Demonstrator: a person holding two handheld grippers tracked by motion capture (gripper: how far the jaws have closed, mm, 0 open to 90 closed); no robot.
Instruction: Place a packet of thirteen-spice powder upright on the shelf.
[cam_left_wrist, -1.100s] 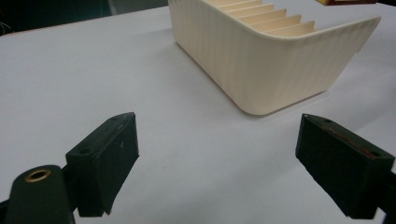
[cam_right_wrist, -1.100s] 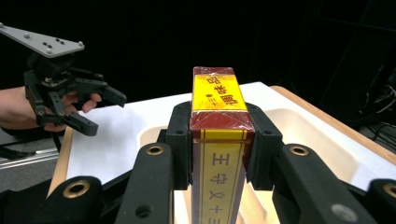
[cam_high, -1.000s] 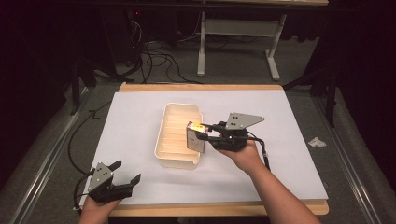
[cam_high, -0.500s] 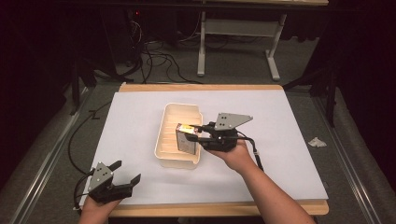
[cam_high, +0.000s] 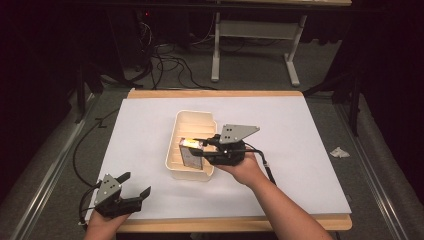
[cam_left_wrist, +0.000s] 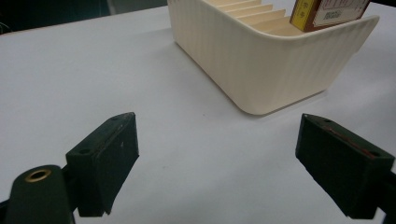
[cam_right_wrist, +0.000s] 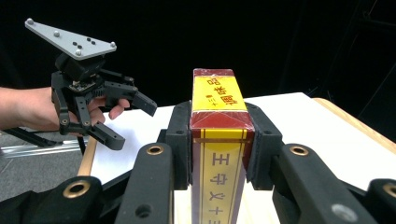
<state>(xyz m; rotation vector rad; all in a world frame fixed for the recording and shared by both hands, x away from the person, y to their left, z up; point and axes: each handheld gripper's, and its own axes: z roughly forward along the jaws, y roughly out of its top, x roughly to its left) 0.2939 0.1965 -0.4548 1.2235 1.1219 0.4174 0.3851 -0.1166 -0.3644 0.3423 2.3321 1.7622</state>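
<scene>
Bench: wooden-edged bench (cam_high: 150, 94) covered by a white sheet (cam_high: 295, 130), seen from the high view
Basket: cream ribbed plastic basket (cam_high: 175, 150) stood near the middle of the white sheet, its long side running away from the person; in the left gripper view its rounded near corner (cam_left_wrist: 261, 70) rose just beyond the black jaws
Box: tall red-and-yellow printed carton (cam_right_wrist: 219, 140) with printed characters on its faces, upright between the right tongs' pads; in the high view the carton (cam_high: 189, 151) sat inside the basket's near end, and in the left gripper view its corner (cam_left_wrist: 327, 11) showed above the basket wall; whether it touched the basket floor could not be told
Right tongs: right tongs (cam_high: 200, 148) clamped on the carton from both sides, reaching over the basket's right wall, grey three-cornered plate on top, held by the right hand (cam_high: 245, 170)
Left tongs: left tongs (cam_high: 131, 184) spread wide with nothing between them, at the near left corner of the sheet, well apart from the basket; in the right gripper view the same tongs (cam_right_wrist: 126, 116) appeared with jaws parted, gripped by the left hand (cam_high: 102, 220)
Floor: dark cables (cam_high: 165, 65) lay on the floor beyond the bench, by a grey metal frame (cam_high: 255, 30)
</scene>
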